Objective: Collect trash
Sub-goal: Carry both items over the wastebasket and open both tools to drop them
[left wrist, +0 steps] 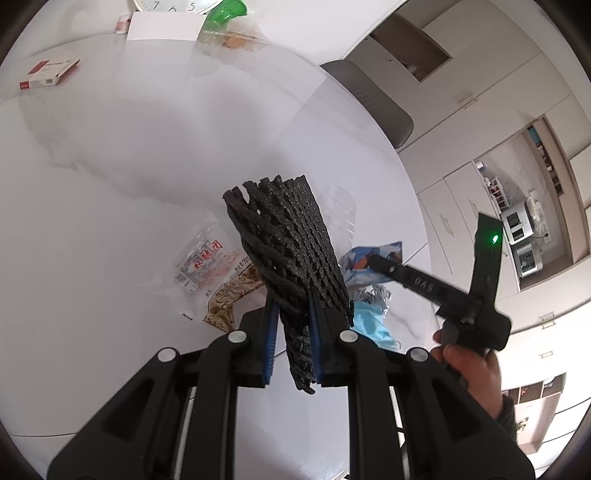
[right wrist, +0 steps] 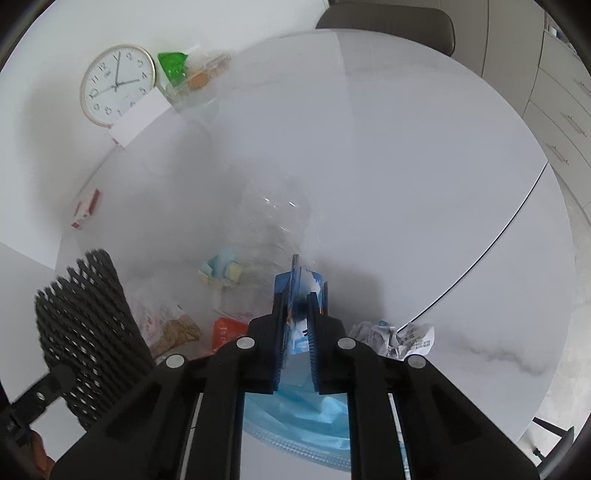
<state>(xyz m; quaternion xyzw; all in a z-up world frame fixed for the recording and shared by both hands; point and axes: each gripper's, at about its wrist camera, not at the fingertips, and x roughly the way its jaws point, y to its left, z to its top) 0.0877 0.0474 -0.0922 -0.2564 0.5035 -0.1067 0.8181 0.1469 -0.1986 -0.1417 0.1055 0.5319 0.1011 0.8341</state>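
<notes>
Left wrist view shows your left gripper [left wrist: 291, 328] squeezed onto a black foam net [left wrist: 284, 240]. The net sticks up between the two blue pads and is off the white table [left wrist: 110, 166]. It fans out wide at the top and hangs a little below the fingers too.

Just under the net lies a small pile of trash. You can see a clear wrapper with red letters [left wrist: 207, 264], a brown patterned wrapper [left wrist: 231, 299], a blue face mask [left wrist: 371, 325] and a crumpled paper ball [left wrist: 373, 295]. A clear plastic bottle [left wrist: 341, 214] lies just behind the net.

Your right gripper [left wrist: 380, 264] reaches into the same pile from the right, with your hand [left wrist: 469, 363] around its handle. In the right wrist view its fingers are pinched on a blue and white wrapper [right wrist: 297, 291], which stands up on its edge between the pads. The face mask [right wrist: 299, 417] lies below those fingers. The paper ball [right wrist: 391, 336] sits just to the right, near the table edge. A pale blue and yellow scrap [right wrist: 221, 269] and a small red packet [right wrist: 227, 330] lie to the left, beside the bottle [right wrist: 273, 218].

Far across the table you can see a red and white box [left wrist: 48, 72], a white card [left wrist: 164, 26], a green bag [left wrist: 227, 13] and a round clock [right wrist: 116, 83]. A grey chair [left wrist: 369, 99] stands behind the table.
</notes>
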